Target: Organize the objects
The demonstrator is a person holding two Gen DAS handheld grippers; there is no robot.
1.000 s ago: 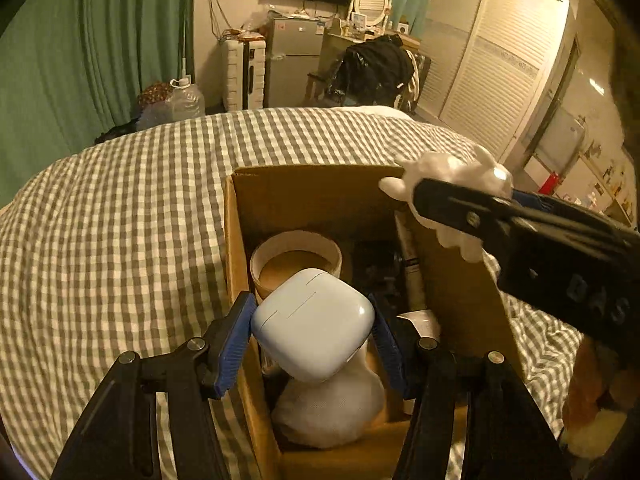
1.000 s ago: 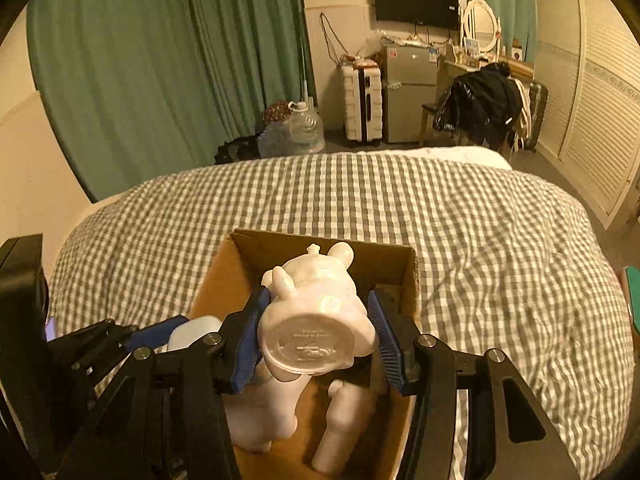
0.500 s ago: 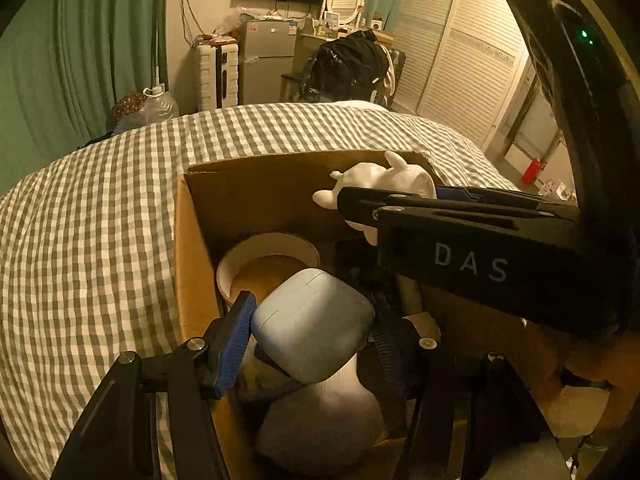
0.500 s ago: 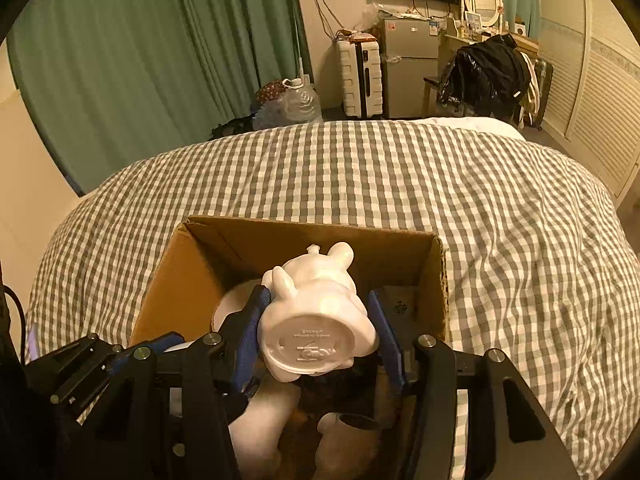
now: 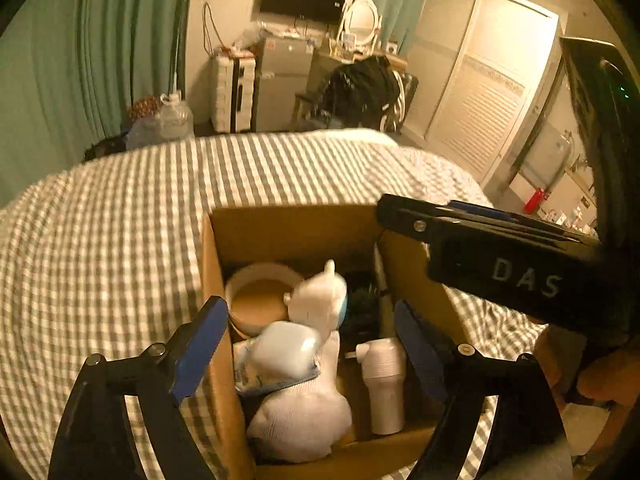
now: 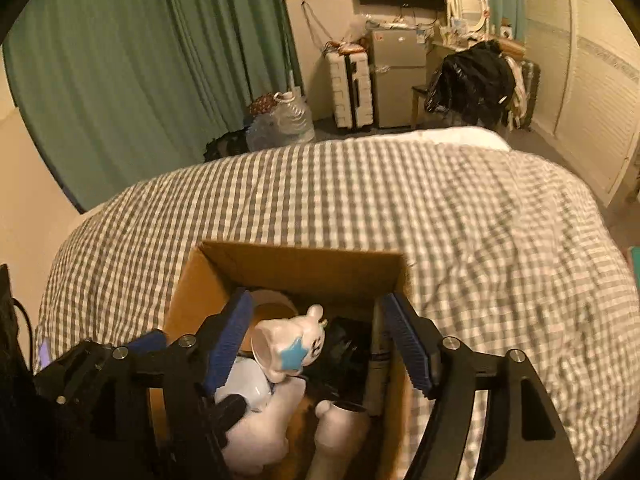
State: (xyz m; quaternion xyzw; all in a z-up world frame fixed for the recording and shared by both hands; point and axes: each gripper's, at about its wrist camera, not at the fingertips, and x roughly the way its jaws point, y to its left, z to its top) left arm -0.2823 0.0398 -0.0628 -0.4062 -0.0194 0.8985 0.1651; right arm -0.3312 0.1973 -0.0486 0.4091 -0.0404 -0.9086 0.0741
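An open cardboard box (image 5: 280, 228) stands on the checked bedspread; it also shows in the right wrist view (image 6: 304, 268). Inside lie a white earbud case (image 5: 286, 348), a white ceramic animal figurine (image 5: 320, 300) with a blue star (image 6: 290, 358), a round tape roll (image 5: 260, 300), a white plush (image 5: 304, 416) and a white bottle (image 5: 384, 384). My left gripper (image 5: 310, 336) is open and empty above the box. My right gripper (image 6: 320, 340) is open and empty above the figurine (image 6: 288, 344); its body crosses the left wrist view (image 5: 500, 256).
The grey-and-white checked bed (image 6: 440, 220) surrounds the box. Green curtains (image 6: 160, 60), a white suitcase (image 6: 350, 88), a small fridge (image 6: 396, 76) and a chair with dark clothes (image 6: 472, 80) stand beyond the bed's far edge. White closet doors (image 5: 480, 92) are at the right.
Both grippers have opened. The earbud case dropped from the left gripper into the box, and the figurine dropped from the right gripper and lies on its side inside the box.
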